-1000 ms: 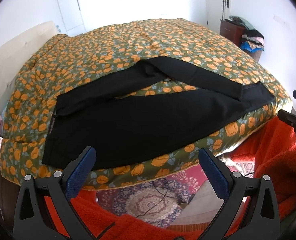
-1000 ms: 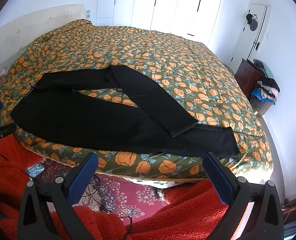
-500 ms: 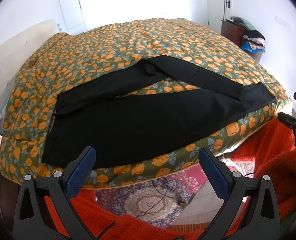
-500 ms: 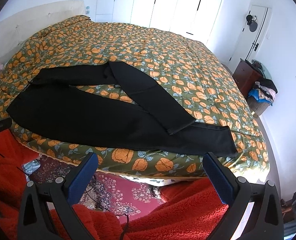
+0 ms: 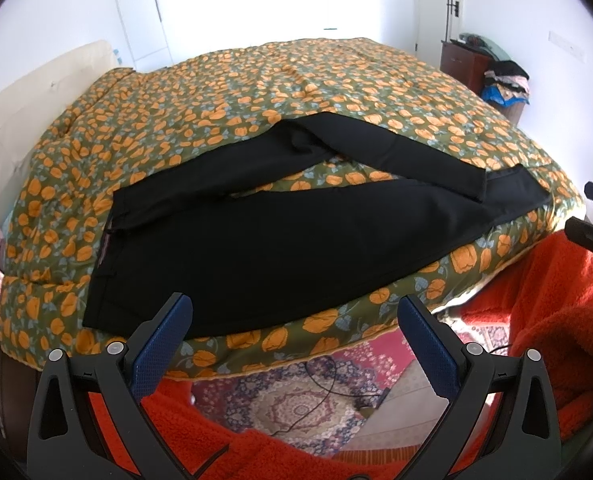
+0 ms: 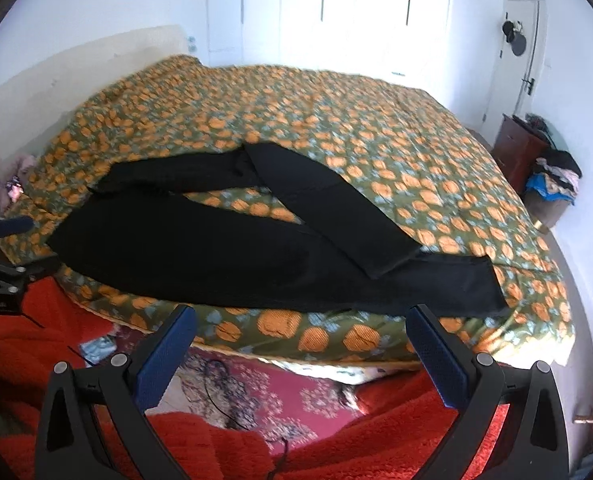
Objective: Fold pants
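1. Two tools are hovering off the near edge of the bed, both spread wide and gripping nothing: left tool [image 5: 294, 330], right tool [image 6: 301, 336].
2. Black fabric pants [image 5: 280, 240] are lying flat on the green quilted bedspread with orange flowers [image 5: 256, 92], waistband toward the left and near the bed's front edge.
3. Far leg is bending back over the near leg, its cuff [image 6: 392, 264] resting on top near the right end.
4. Red fuzzy garment [image 6: 376, 428] is showing below both tools, patterned pink rug [image 5: 296, 400] lying on the floor.
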`<state>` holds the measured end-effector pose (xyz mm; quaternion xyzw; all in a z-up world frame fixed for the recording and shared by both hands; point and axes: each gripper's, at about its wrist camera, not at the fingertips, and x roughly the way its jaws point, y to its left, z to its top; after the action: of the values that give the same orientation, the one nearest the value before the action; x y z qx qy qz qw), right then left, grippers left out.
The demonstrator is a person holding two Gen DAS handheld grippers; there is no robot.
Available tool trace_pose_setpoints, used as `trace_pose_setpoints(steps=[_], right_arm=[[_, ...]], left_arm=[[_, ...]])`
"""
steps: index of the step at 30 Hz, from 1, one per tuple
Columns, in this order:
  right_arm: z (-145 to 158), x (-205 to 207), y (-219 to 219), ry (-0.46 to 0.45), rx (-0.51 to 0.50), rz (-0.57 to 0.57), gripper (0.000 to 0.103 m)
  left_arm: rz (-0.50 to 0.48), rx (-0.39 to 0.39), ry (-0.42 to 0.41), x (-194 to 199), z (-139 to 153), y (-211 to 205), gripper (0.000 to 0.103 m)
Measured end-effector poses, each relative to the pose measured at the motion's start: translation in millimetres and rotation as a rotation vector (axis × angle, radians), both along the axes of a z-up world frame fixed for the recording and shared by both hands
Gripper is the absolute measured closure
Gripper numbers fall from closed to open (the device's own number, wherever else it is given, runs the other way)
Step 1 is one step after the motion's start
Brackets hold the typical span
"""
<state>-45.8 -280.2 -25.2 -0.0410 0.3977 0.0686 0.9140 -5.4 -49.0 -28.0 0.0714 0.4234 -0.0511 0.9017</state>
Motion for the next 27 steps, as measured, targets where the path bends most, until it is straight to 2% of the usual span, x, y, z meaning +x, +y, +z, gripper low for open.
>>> trace_pose_setpoints(steps=[3,13,20,27], right_arm=[[3.5,-2.7,0.6,-0.026,0.018,0.013,0.000],[0.1,1.9,-1.9,0.001,0.024,-0.005,0.000],[-2.8,3.1,-6.5,0.007,0.076,0.004,0.000],[-6.0,3.9,-2.3,0.023,0.063,0.021,0.000]], left_arm=[[0.003,-0.009,-0.003,0.7,1.2,-0.1,0.001],[0.016,-0.020,0.001,3.2,0.8,2.5,0.001],[0.017,-0.018,0.003,3.8,1.1,2.7,0.001],[0.020,-0.018,0.008,5.0,-0.1,3.7,0.001]])
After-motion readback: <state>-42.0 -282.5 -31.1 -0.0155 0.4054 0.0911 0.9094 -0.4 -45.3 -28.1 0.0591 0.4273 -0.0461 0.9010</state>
